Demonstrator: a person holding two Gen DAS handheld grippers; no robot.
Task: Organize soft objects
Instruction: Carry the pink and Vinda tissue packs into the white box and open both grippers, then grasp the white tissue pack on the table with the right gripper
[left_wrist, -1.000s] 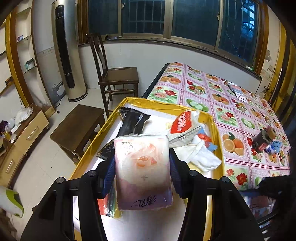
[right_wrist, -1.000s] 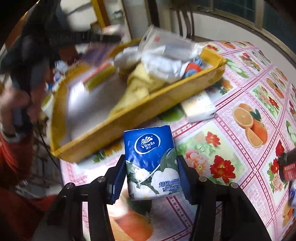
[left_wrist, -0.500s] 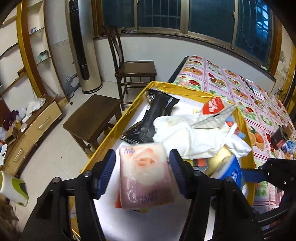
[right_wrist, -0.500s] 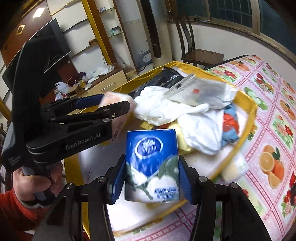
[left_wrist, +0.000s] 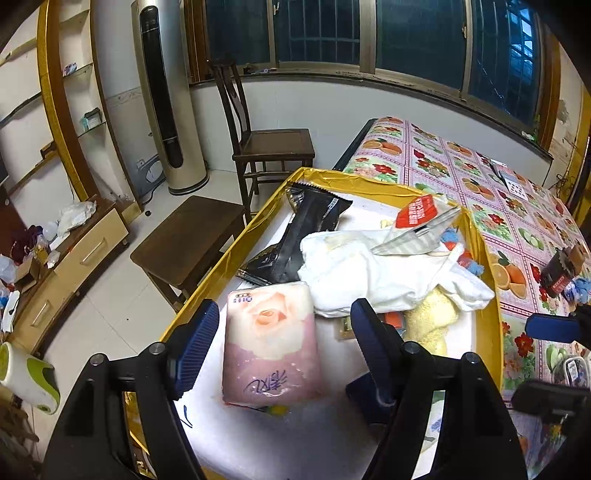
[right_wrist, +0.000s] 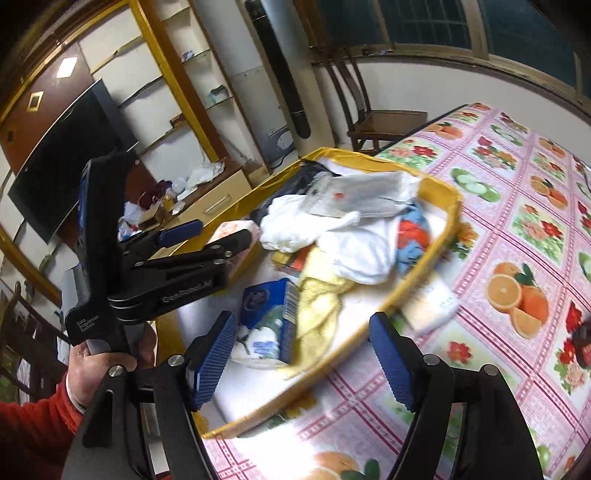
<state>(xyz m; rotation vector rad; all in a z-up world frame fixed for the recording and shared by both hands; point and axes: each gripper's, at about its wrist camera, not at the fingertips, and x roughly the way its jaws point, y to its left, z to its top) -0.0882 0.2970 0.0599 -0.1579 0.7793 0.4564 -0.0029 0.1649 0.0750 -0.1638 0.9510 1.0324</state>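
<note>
A pink rose-print tissue pack (left_wrist: 271, 343) lies flat in the yellow tray (left_wrist: 351, 181), near its front. My left gripper (left_wrist: 284, 347) straddles the pack, open, with a gap on both sides. In the right wrist view, a blue tissue pack (right_wrist: 266, 321) lies in the same tray (right_wrist: 436, 192) against a yellow towel (right_wrist: 317, 314). My right gripper (right_wrist: 303, 358) hangs open just short of it, holding nothing. The left gripper (right_wrist: 210, 232) shows there too, half hiding the pink pack (right_wrist: 236, 230).
White cloths (left_wrist: 376, 273), a black packet (left_wrist: 306, 229) and a red-labelled packet (left_wrist: 421, 218) fill the tray's far half. A white tissue pack (right_wrist: 428, 306) lies on the flowered tablecloth beside the tray. A stool (left_wrist: 188, 236) and chair (left_wrist: 273, 147) stand left of the table.
Both grippers have opened. The pink pack and the blue pack have dropped from the fingers into the tray, and the right gripper has drawn back from the blue pack.
</note>
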